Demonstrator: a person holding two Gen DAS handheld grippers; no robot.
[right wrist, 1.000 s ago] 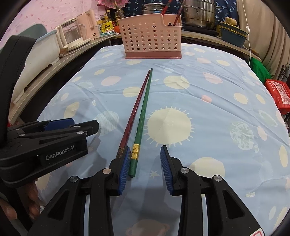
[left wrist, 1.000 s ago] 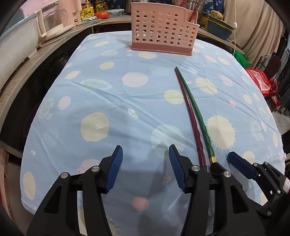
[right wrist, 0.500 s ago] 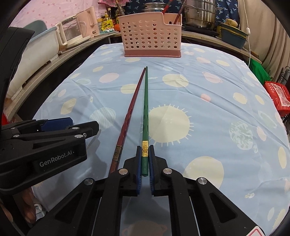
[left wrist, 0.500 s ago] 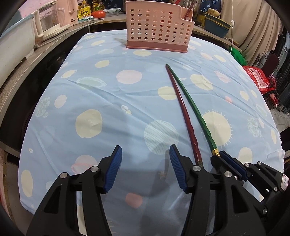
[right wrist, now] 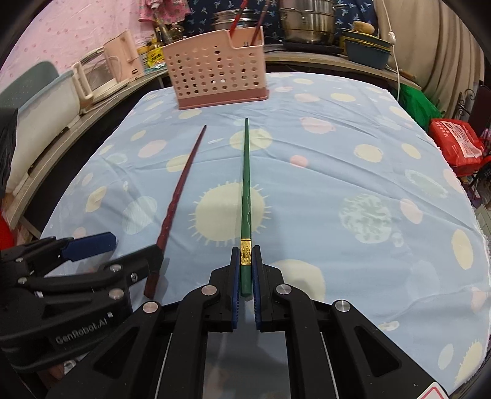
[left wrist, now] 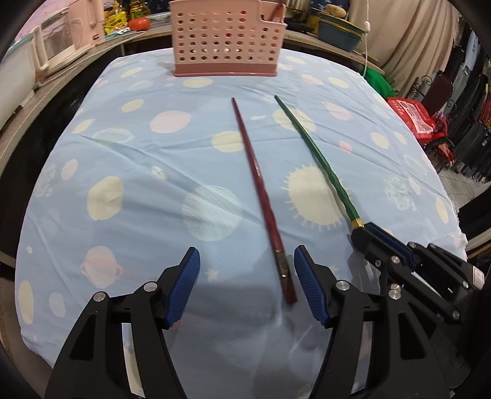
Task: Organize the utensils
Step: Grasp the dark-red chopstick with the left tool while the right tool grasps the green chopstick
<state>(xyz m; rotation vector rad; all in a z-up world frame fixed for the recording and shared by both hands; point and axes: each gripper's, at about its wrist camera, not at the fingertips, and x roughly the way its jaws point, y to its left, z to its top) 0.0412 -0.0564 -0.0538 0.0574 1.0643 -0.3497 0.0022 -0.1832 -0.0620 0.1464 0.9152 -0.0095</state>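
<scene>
Two chopsticks, one basket, two grippers.
The right gripper [right wrist: 245,270] pinches the green chopstick [right wrist: 246,184]; the left gripper [left wrist: 247,287] gapes around the red chopstick [left wrist: 260,196]. Only the right view shows sticks inside the basket [right wrist: 214,73].

A pale-blue tablecloth with planet and sun prints [right wrist: 353,172] covers the table; a grey counter [right wrist: 307,58] behind holds steel pots [right wrist: 307,23], beside beige curtains [left wrist: 411,33].

1. My left wrist camera sat low over the near edge of the tablecloth [left wrist: 129,159], facing the pink basket [left wrist: 228,36] far ahead.
2. My right wrist camera faced that basket [right wrist: 214,76] from similar range; both shared the cloth before it.
</scene>
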